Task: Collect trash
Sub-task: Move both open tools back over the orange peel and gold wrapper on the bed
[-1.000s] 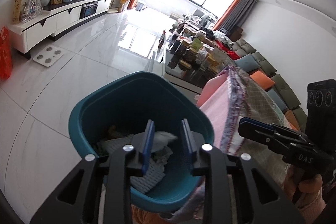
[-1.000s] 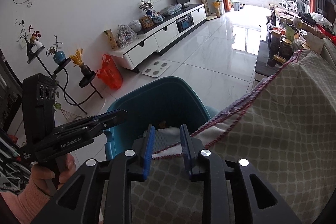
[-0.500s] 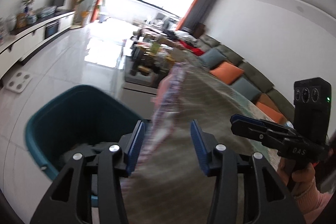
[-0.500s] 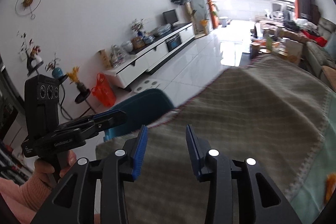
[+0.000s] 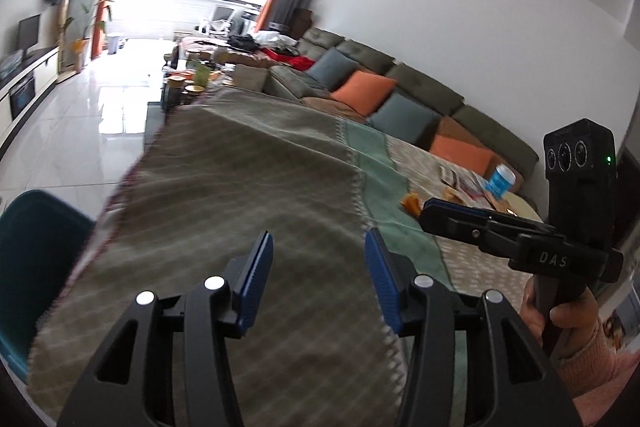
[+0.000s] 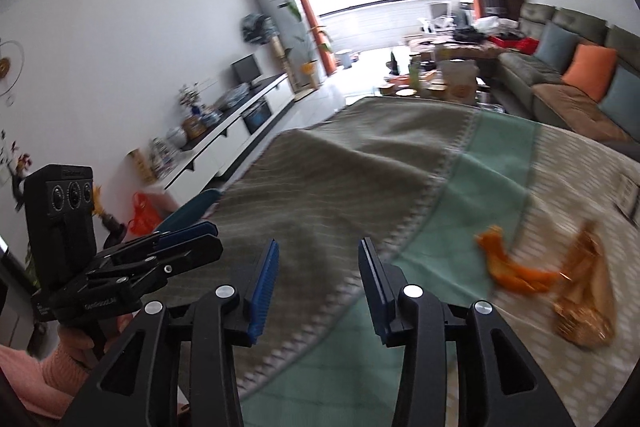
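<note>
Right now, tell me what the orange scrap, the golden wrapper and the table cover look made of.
Orange scrap: probably fruit peel, matte and curled. Golden wrapper: thin, glossy plastic or foil, crinkled and glinting. Table cover: woven cloth, matte, with stitched seams; blur hides the weave.

The teal bin [image 5: 36, 267] is being cut off by the left edge of the left wrist view, and the tablecloth [image 5: 224, 211] is hiding its near side; in the right wrist view only a sliver of it is peeking past the cloth's left edge. Motion blur is smearing the orange peel [image 6: 516, 267] and what is possibly a crinkled golden wrapper [image 6: 588, 291] near the table's right edge. The papers at the far right corner are too blurred to identify.
</note>
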